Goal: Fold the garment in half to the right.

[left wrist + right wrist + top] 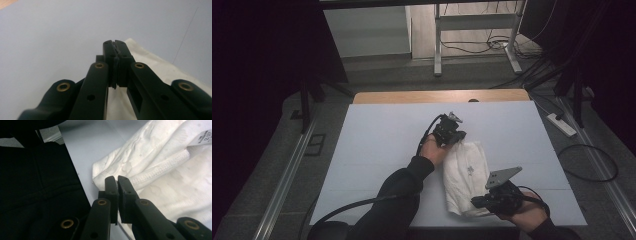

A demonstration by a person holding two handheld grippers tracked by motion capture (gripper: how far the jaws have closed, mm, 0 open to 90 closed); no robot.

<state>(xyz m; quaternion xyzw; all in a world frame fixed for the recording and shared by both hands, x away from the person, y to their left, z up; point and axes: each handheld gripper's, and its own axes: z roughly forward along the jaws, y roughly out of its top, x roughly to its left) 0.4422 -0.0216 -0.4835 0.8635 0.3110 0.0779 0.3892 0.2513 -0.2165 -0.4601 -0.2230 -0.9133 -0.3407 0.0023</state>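
A white garment [466,176], folded into a rough oblong, lies on the pale tabletop [377,150] right of centre, running from mid-table down toward the near edge. The work in hand looks like folding it, and this moment reads as the carrying part of a fold: both grippers are at opposite ends of the cloth.

The left gripper [454,136] sits at the far end of the garment. In the left gripper view its jaws are fully closed, pads together [115,50], with the white cloth just beyond and beneath the tips; whether a layer is pinched between them cannot be told.

The right gripper [479,201] is at the near end. In the right gripper view its jaws stand closed right at a stitched hem corner [100,176] of the garment [160,170], apparently nipping the edge, though the fabric between the pads is hidden. A care label [203,137] shows at the upper right.

The next move probably calls for both hands to travel together, keeping the cloth taut and level, laying the held edge squarely onto the rest, and only then opening the jaws.
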